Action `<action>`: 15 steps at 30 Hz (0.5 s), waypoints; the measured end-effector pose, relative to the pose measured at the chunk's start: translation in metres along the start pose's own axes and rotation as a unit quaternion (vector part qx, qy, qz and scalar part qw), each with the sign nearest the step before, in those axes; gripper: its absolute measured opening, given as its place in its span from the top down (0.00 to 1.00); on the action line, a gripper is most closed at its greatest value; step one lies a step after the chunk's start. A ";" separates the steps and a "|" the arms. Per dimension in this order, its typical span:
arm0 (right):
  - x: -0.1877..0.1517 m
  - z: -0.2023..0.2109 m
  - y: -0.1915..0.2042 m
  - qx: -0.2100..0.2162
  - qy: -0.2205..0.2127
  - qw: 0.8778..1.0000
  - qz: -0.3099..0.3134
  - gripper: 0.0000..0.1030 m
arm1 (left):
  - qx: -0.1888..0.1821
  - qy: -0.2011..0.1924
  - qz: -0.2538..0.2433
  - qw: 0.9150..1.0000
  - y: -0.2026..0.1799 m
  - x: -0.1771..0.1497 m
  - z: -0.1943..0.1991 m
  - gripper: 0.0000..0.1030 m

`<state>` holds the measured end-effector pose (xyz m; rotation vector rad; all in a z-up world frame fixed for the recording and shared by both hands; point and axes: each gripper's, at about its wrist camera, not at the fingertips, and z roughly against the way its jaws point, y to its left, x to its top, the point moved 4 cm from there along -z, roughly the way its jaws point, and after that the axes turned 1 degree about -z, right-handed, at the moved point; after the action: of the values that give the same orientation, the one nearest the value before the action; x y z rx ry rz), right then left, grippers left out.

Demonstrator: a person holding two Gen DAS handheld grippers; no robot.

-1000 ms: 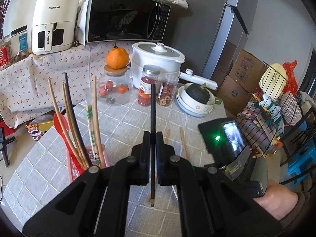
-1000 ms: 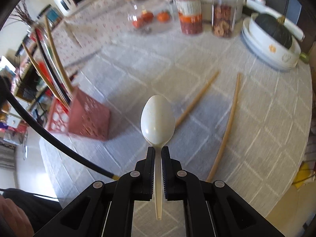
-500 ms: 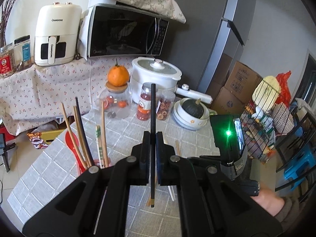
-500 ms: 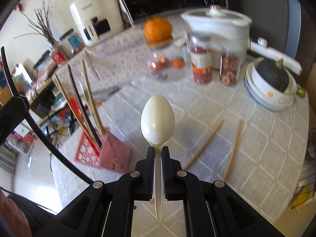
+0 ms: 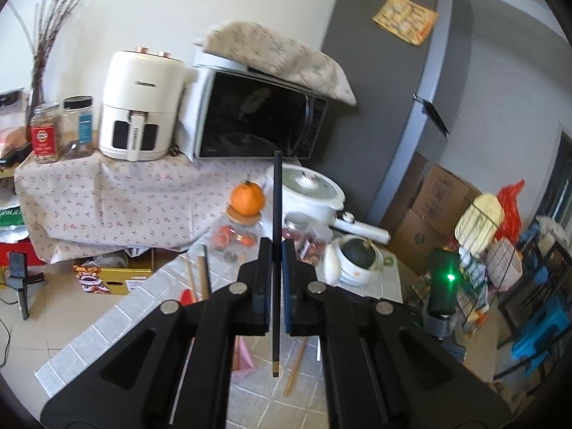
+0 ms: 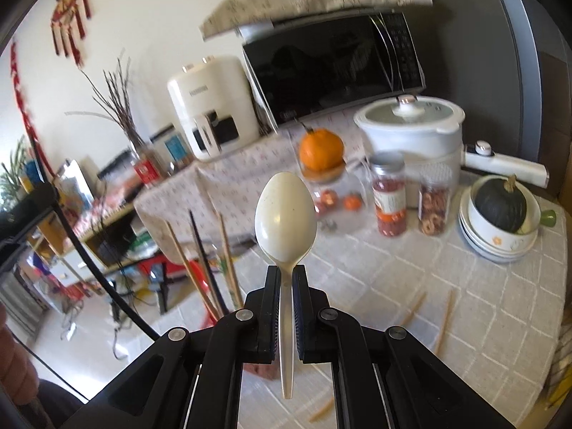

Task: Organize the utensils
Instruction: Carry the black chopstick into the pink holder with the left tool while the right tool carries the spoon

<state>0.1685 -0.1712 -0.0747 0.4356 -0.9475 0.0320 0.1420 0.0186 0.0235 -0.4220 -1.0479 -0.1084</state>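
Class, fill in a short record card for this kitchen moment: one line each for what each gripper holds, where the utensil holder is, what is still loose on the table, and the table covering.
Left gripper: shut on black chopstick
Right gripper: shut on cream spoon
Holder: pink basket, mostly hidden behind the right gripper, chopsticks standing in it
Loose items: wooden chopsticks lying on the table
Covering: grey checked cloth

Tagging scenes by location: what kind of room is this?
Most likely a home kitchen or dining corner: a black-fronted microwave oven, a white air fryer and a white lidded electric cooking pot stand behind a round table with a grey checked cloth.
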 end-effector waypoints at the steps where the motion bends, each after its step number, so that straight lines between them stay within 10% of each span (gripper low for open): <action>1: 0.002 0.001 0.002 0.005 -0.006 1.000 0.000 0.93 | 0.004 -0.004 0.004 1.000 0.005 0.002 0.002 0.94; 15: 0.006 0.001 0.016 0.028 -0.031 0.999 0.001 0.93 | 0.039 -0.020 0.015 0.999 0.029 0.002 -0.001 0.94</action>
<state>0.1679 -0.1577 -0.0644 0.4900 -1.0092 0.0464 0.1523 0.0454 0.0167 -0.3702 -1.0819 -0.0319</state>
